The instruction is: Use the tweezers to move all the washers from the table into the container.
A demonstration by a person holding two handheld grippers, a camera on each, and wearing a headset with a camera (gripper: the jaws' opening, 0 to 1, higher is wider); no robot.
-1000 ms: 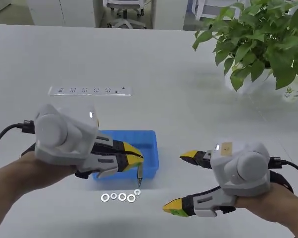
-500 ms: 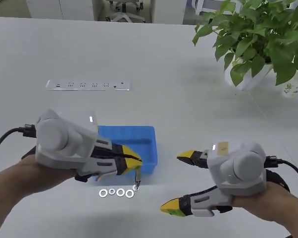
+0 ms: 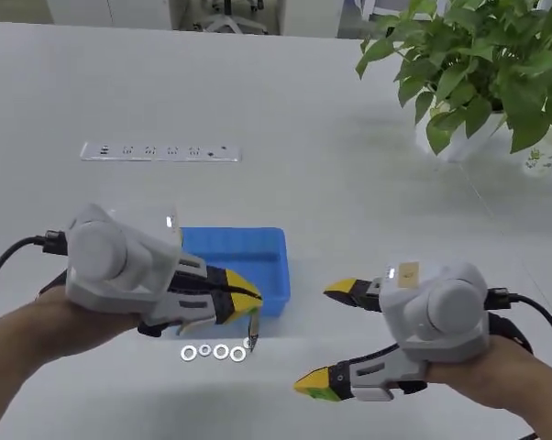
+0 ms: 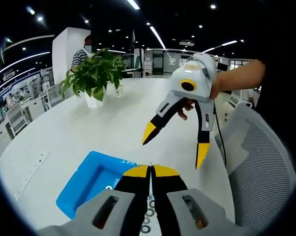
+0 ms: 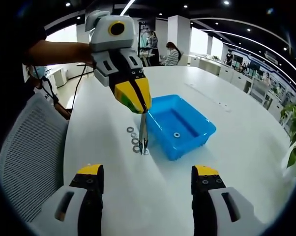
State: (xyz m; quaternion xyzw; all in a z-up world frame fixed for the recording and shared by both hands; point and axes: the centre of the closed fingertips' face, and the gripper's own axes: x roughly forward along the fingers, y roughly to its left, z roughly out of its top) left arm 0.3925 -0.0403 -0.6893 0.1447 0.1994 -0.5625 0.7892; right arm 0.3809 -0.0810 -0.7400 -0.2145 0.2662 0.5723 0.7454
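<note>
My left gripper (image 3: 247, 298) is shut on thin metal tweezers (image 3: 253, 328) that point down at the table. Their tip rests at the right end of a row of several small washers (image 3: 213, 352), just in front of the blue container (image 3: 274, 266). In the right gripper view the tweezers (image 5: 144, 130) hang from the left gripper (image 5: 133, 98) beside the washers (image 5: 134, 141), and one washer (image 5: 176, 134) lies inside the container (image 5: 199, 132). My right gripper (image 3: 326, 337) stands open to the right, holding nothing. In the left gripper view it (image 4: 175, 147) hovers over the container (image 4: 76, 189).
A white power strip (image 3: 159, 152) lies further back on the table. A potted plant (image 3: 478, 73) stands at the far right. A mesh chair (image 5: 30, 157) is at the table's near edge. People are in the room behind.
The head camera has tipped down a little. The left gripper has lowered the tweezers' tip closer to the row of washers. The right gripper has stayed open in place.
</note>
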